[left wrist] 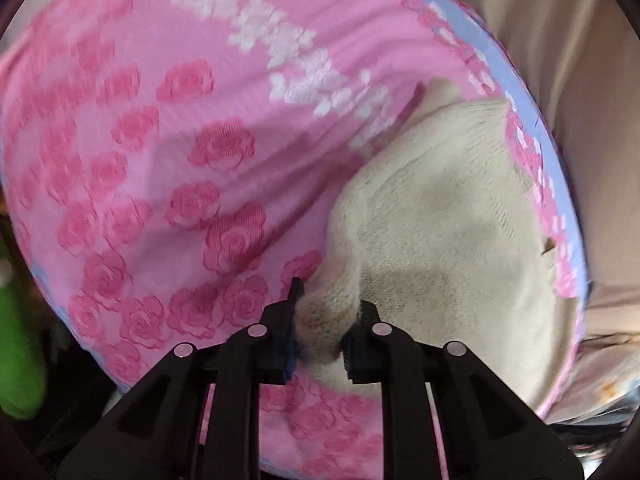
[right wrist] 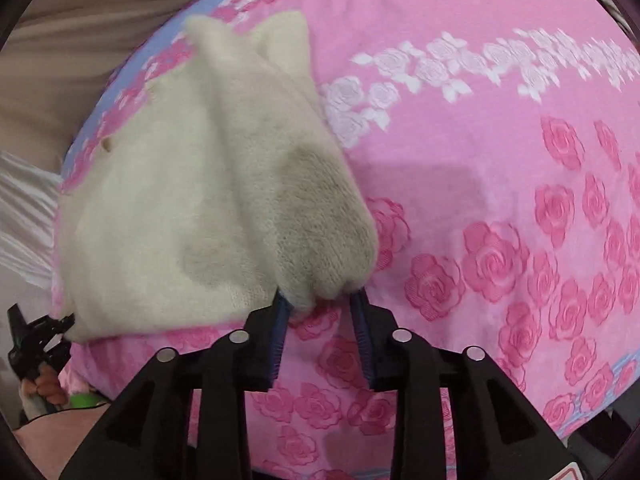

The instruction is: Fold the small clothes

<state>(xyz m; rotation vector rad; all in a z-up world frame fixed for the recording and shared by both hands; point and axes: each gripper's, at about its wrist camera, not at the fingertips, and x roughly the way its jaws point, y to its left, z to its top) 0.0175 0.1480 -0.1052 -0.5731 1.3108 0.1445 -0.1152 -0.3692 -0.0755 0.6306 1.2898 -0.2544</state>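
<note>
Pink rose-patterned bedspread with a blue border point(left wrist: 168, 184) covers the whole work surface, and beige fabric shows beyond its edge at 1 o'clock in the left wrist view. On it we have the small cream knitted garment point(right wrist: 160, 216), lying towards the blue border, its near edge lifted at two corners.

Our worry is the right side: only a thin tuft of knit sits at the very tips, so a quick pull could slip it free and leave the fold lopsided. Uneven travel of the two hands could also skew the crease, and the soft bedspread might bunch under the cloth.

We see the left gripper point(left wrist: 320, 320) nearly closed, pinching a bunched corner of the garment between its blue pads. The right gripper point(right wrist: 320, 304), at 6 o'clock in its view, stands wider, its fingertips clamping another corner
</note>
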